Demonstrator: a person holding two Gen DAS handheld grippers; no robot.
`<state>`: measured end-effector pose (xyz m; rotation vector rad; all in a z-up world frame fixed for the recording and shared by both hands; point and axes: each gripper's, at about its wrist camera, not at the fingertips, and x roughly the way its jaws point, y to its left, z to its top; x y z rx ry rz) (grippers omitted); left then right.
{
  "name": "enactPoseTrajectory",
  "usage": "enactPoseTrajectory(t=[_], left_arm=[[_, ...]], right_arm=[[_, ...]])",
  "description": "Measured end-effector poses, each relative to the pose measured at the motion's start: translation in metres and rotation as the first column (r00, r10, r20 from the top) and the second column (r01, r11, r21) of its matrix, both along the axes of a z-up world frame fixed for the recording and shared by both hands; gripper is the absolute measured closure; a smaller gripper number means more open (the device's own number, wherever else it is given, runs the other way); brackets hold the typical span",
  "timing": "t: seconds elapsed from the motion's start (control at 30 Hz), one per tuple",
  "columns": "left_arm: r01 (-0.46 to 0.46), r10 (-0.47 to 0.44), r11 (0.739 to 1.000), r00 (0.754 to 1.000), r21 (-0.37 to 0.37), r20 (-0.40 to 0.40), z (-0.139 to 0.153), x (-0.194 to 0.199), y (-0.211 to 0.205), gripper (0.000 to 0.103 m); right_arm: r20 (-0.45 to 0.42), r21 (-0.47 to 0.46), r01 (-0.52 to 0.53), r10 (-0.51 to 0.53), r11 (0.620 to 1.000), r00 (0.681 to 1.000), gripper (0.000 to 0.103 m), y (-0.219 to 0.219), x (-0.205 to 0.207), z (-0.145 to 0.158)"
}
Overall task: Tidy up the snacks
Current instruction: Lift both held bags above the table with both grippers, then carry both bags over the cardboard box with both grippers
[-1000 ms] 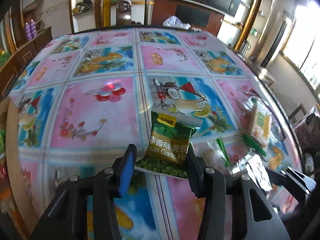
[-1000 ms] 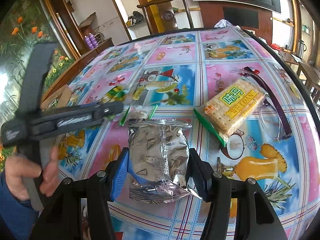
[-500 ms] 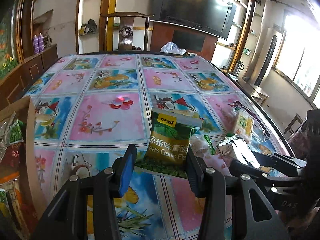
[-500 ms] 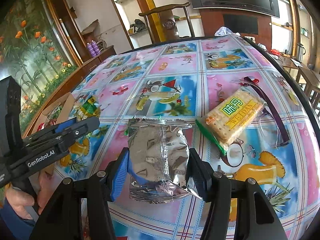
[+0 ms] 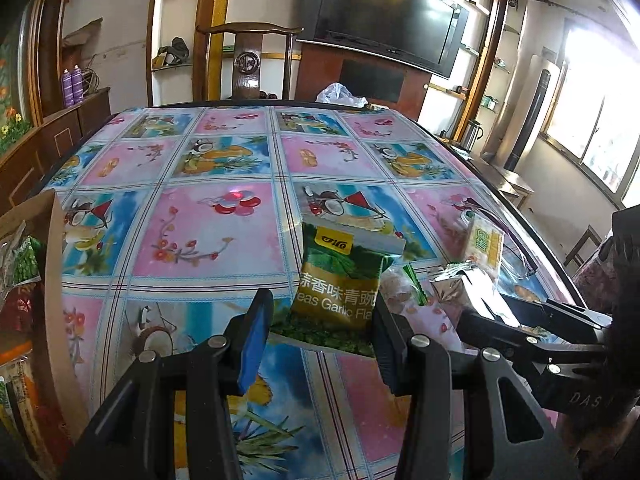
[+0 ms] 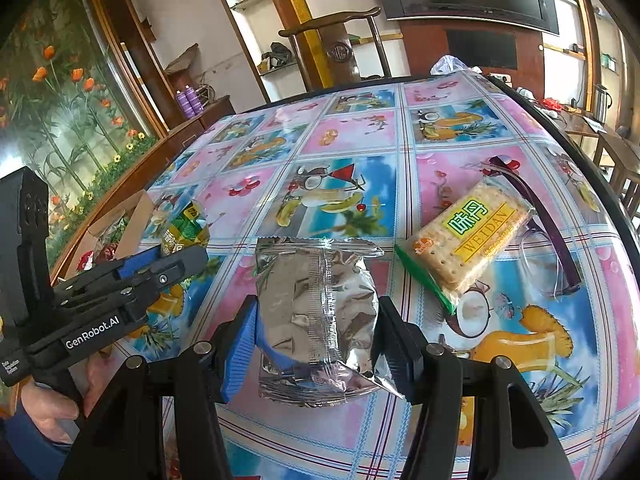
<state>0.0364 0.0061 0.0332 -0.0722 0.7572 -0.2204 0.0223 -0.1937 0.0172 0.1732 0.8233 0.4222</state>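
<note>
Snacks are the job, and the big round desk [image 5: 208,216] under its glossy pink-and-blue fruit-print cover carries what is left of them. At its left edge stands the open brown cardboard box [image 5: 48,248], packets already showing inside, and that looks like the drop-off.

Next in size, the crinkled silver foil snack bag [image 6: 316,304]: the right claw [image 6: 316,332] has it clamped at its lower half, a pad on each side, the bag seemingly still on the cover. Beside it, near the desk's right rim, lies the clear-wrapped cracker packet with the yellow-and-green label [image 6: 468,240], touching a pair of purple-framed glasses [image 6: 548,248].

Then the green garlic-pea packet [image 5: 340,292]: the left claw [image 5: 320,328] is closed narrow on its bottom edge and holds it upright, lifted clear of the desk, just short of the box. A small clear packet with a green stripe [image 5: 400,288] sits right behind it.

My read: the pea packet goes in first. To do it well, carry it level over the box wall, lower it among the packets before letting go, and keep the squeeze light, since these bags crush. The right hand should wait, so the two tools don't collide at the box.
</note>
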Motion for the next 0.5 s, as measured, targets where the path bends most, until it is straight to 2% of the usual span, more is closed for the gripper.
enactPoseTrajectory(t=[0.2,0.5], left_arm=[[0.0,0.0,1.0,1.0,0.008,0.01,0.004,-0.002,-0.002,0.057],[0.01,-0.01,1.0,1.0,-0.023,0.003,0.019,-0.014,0.001,0.057]], right_arm=[[0.005,0.021,0.009,-0.009,1.0,1.0,0.041,-0.003,-0.001,0.002],[0.027,0.056,0.007,-0.008,0.998,1.0,0.041,-0.007,-0.003,0.008]])
